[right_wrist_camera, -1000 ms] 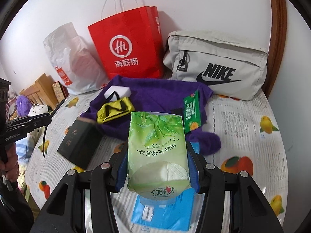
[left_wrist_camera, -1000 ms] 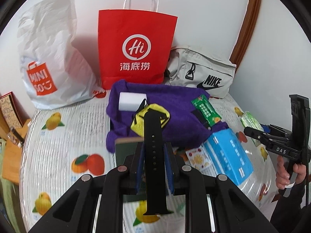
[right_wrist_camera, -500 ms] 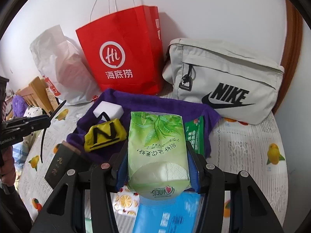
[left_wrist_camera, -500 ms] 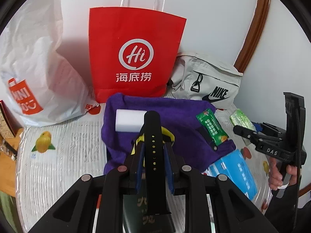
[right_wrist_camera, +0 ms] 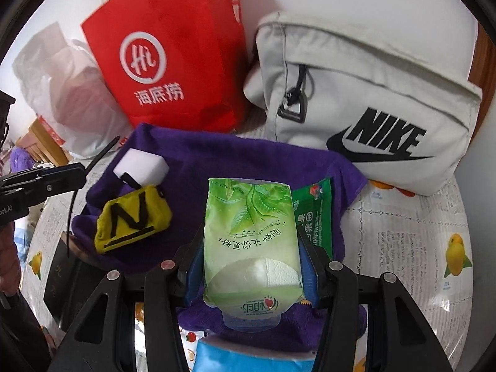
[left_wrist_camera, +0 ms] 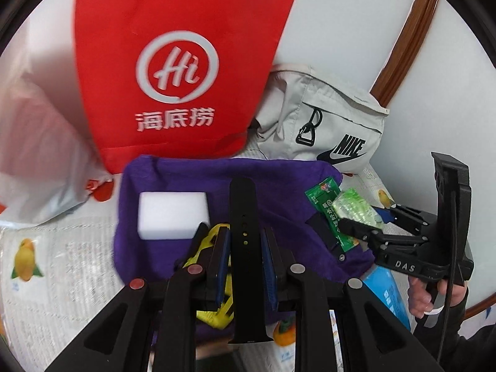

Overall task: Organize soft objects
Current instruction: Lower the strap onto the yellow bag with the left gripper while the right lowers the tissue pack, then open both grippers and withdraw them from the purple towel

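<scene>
Green tissue pack (right_wrist_camera: 251, 241) sits clamped in the right tool (right_wrist_camera: 251, 266), above the purple towel (right_wrist_camera: 217, 161). The left tool (left_wrist_camera: 245, 248) grips a black watch strap (left_wrist_camera: 246, 248) beside the white sponge (left_wrist_camera: 172, 214).

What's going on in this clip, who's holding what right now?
A person works with a handheld tool in each hand over a fruit-print table. The left tool is shut on a black perforated watch strap; the right tool is shut on a green plastic tissue pack. Both hang above a purple towel holding a white foam block, a yellow pouch and a green sachet. A red paper bag and a grey Nike bag stand behind.
</scene>
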